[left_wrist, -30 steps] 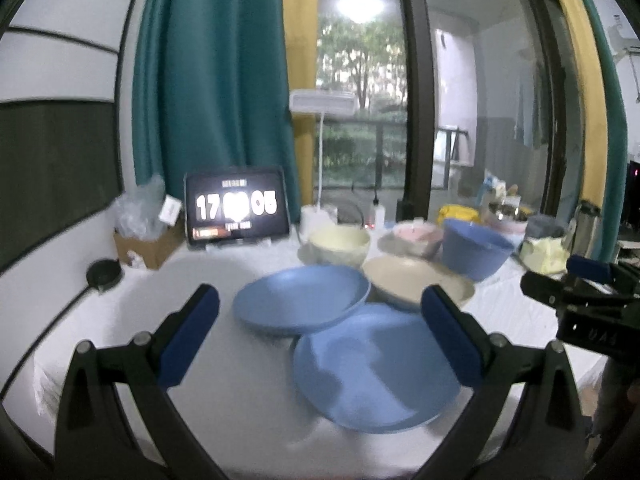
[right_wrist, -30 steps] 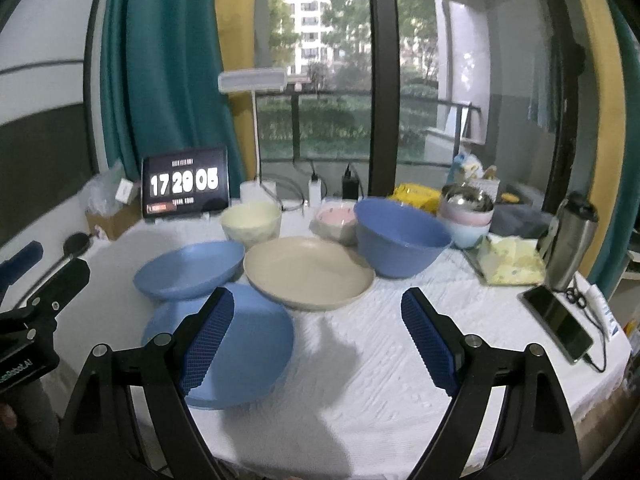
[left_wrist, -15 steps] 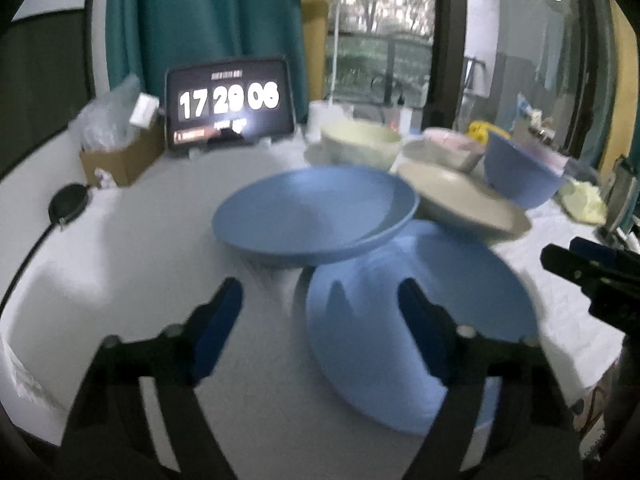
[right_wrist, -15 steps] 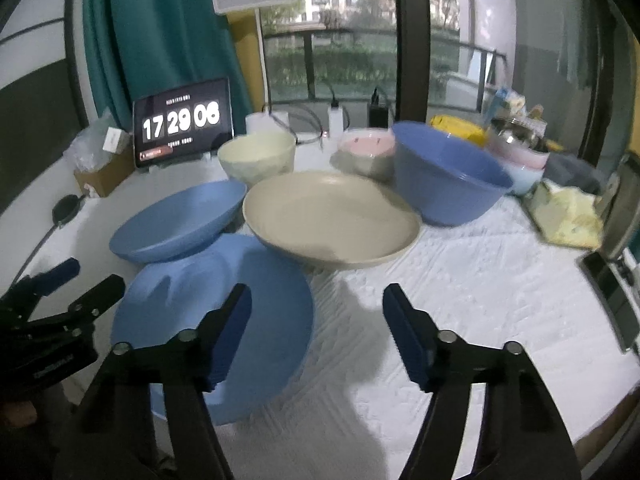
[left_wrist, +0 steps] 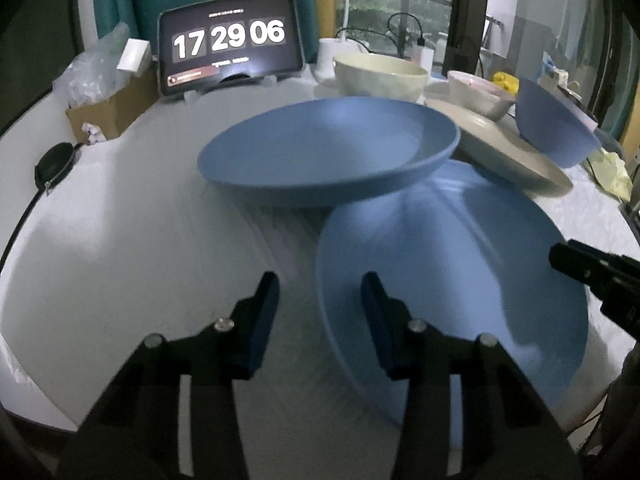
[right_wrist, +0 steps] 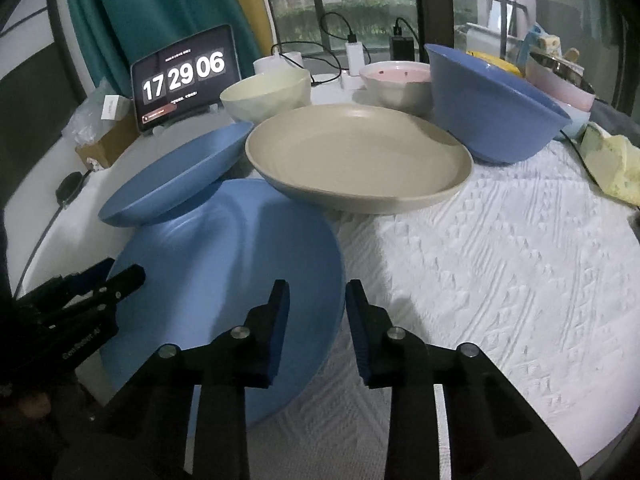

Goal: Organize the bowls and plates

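Note:
A large flat blue plate (left_wrist: 460,280) (right_wrist: 224,260) lies at the near edge of the white-clothed table (right_wrist: 480,260). A deeper blue plate (left_wrist: 328,152) (right_wrist: 176,176) and a beige plate (right_wrist: 356,156) rest partly on its far rim. My left gripper (left_wrist: 319,280) hangs over the flat plate's left rim and its jaws are closing. The rim shows in the gap, and the pads are clear of it. My right gripper (right_wrist: 317,284) stands over the plate's right rim the same way, jaws closing and narrower. Behind are a blue bowl (right_wrist: 492,108), a cream bowl (right_wrist: 266,94) and a pink-lined bowl (right_wrist: 396,80).
A tablet clock (left_wrist: 230,40) stands at the back left beside a cardboard box (left_wrist: 108,108). A black puck with a cable (left_wrist: 54,166) lies near the left edge. Stacked bowls (right_wrist: 560,84), a yellow cloth (right_wrist: 612,160) and chargers crowd the back right.
Both grippers have dropped toward the flat blue plate and tipped downward. Their jaws have narrowed from wide open to a small gap at the plate's two sides.

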Demonstrator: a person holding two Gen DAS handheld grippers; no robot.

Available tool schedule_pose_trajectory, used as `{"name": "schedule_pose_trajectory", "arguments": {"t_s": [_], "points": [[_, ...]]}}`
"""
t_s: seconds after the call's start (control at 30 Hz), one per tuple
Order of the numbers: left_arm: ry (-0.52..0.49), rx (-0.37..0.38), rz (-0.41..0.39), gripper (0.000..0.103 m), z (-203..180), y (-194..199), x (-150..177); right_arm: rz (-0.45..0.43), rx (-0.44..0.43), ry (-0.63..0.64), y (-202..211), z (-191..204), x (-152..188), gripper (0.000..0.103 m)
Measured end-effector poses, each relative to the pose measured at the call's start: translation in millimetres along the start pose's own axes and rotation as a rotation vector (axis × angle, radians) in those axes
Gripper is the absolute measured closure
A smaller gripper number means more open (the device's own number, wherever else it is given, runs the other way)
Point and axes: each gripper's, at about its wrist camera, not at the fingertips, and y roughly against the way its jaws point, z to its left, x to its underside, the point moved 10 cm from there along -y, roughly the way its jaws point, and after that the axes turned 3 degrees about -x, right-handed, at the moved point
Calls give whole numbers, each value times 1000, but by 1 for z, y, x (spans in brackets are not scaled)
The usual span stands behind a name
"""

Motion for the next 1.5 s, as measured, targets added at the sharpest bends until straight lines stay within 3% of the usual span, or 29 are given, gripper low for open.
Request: {"name": "schedule_pose_trajectory", "arguments": {"t_s": [0.17, 0.47, 1.03, 1.3, 1.5], "points": [[-21, 21, 5, 79, -9, 3, 1, 13, 20, 1, -1, -5, 6, 91], [-50, 50, 15, 79, -23, 19, 12, 9, 49, 2, 20, -14, 16, 91], [-199, 168, 42, 79, -98, 38, 35, -18, 156, -87, 62, -74, 43, 91], [-198, 187, 49, 78, -101, 38, 32, -40, 170, -93, 64, -80, 36, 91], [-159, 174, 0, 77, -86, 48, 14, -70, 186, -102, 73, -88, 23, 87]]}}
